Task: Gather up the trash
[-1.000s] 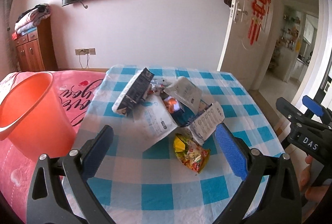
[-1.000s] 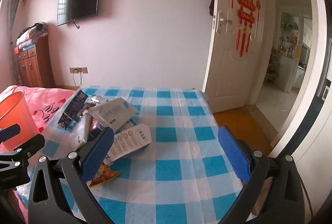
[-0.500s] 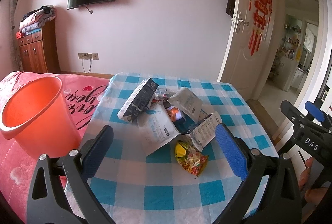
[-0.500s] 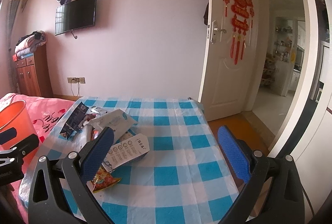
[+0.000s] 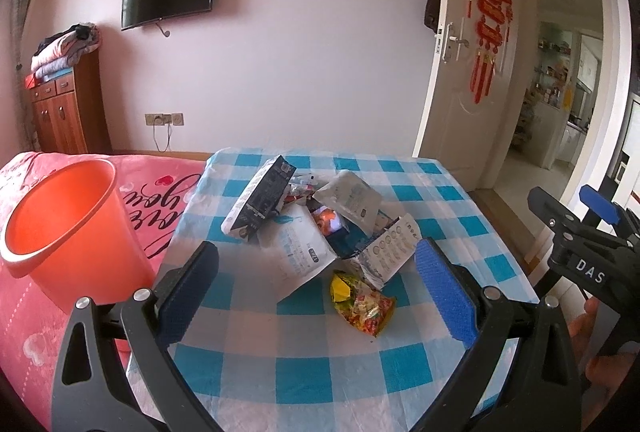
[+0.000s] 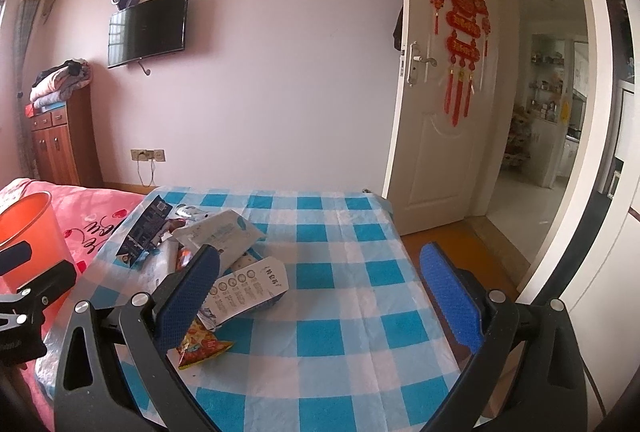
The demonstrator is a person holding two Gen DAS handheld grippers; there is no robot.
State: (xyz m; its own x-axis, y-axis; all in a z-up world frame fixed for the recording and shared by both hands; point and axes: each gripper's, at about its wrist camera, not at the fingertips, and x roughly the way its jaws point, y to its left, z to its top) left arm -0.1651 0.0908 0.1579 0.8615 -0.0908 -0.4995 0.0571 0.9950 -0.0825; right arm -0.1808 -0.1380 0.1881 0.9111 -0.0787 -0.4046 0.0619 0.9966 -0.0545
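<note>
Both cameras have pulled back and tilted up over the last second. The pile of crumpled white and dark wrappers (image 5: 316, 228) now sits farther ahead of the left jaws, and the round orange plastic bucket (image 5: 68, 228), left of them, shows its whole rim.

Checked-cloth table (image 5: 304, 372) – wrapper pile (image 5: 320, 232), snack pkt (image 5: 362, 306); pink bed (image 5: 24, 344) – orange bucket (image 5: 64, 228)
</note>
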